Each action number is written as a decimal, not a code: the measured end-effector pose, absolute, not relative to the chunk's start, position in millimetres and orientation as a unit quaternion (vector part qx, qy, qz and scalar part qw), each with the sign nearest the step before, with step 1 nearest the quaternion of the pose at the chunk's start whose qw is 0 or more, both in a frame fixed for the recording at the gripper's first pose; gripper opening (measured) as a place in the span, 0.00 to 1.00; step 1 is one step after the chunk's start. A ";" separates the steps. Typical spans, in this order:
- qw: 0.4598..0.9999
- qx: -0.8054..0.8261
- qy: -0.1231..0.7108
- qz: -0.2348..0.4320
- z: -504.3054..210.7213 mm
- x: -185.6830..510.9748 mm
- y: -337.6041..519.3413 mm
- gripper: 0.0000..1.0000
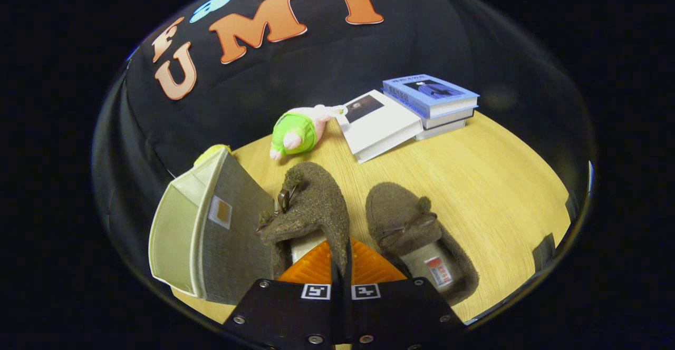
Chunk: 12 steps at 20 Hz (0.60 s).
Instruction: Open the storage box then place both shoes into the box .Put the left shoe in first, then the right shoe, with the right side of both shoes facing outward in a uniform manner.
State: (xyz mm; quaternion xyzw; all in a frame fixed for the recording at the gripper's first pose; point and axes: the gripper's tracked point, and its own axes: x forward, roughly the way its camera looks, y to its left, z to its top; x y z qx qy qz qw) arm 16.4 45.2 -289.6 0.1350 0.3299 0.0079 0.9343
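Gripping left shoe (311, 207) beside storage box (211, 234)

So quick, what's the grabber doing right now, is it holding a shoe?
Gripper: shut on the left shoe, fingers pinching its side wall. The shoe looks lifted beside the box.

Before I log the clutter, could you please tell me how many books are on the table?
3: one white book lying beside the plush toy, and two stacked books just beyond it. More could be hidden.
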 end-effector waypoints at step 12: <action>0.945 0.181 0.262 0.068 -168.8 36.6 126.6 0.00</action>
